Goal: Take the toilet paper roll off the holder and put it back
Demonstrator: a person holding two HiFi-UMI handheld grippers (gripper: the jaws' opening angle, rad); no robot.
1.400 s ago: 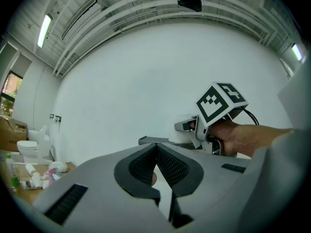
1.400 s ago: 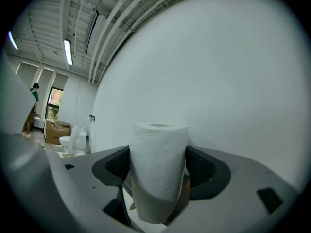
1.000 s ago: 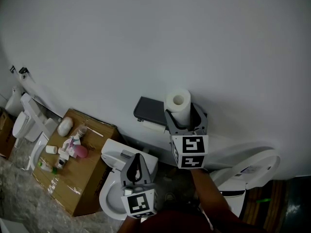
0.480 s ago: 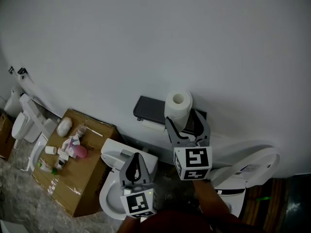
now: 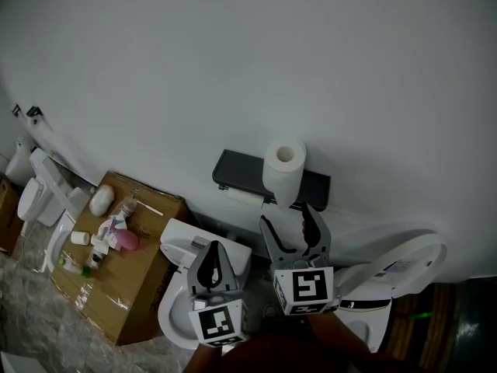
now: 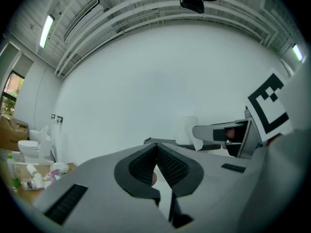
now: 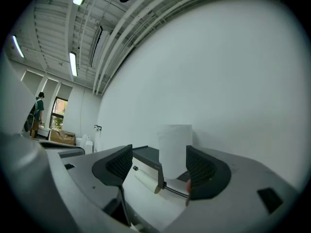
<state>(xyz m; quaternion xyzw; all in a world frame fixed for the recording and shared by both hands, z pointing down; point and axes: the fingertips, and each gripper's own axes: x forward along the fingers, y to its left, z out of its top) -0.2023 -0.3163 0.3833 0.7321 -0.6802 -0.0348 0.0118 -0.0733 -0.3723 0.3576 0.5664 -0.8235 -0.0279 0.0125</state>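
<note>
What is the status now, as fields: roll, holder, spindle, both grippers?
roll: upright on top of the holder, no jaws on it
holder: dark wall shelf, roll toward its right end
spindle: white bar under the shelf, bare
right gripper: jaws open, empty, below the roll and apart from it
left gripper: jaws shut, empty, low over the toilet

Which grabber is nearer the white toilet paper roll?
Right. The open right gripper points at the white toilet paper roll from close by; the shut left gripper is farther back, leftward.
</note>
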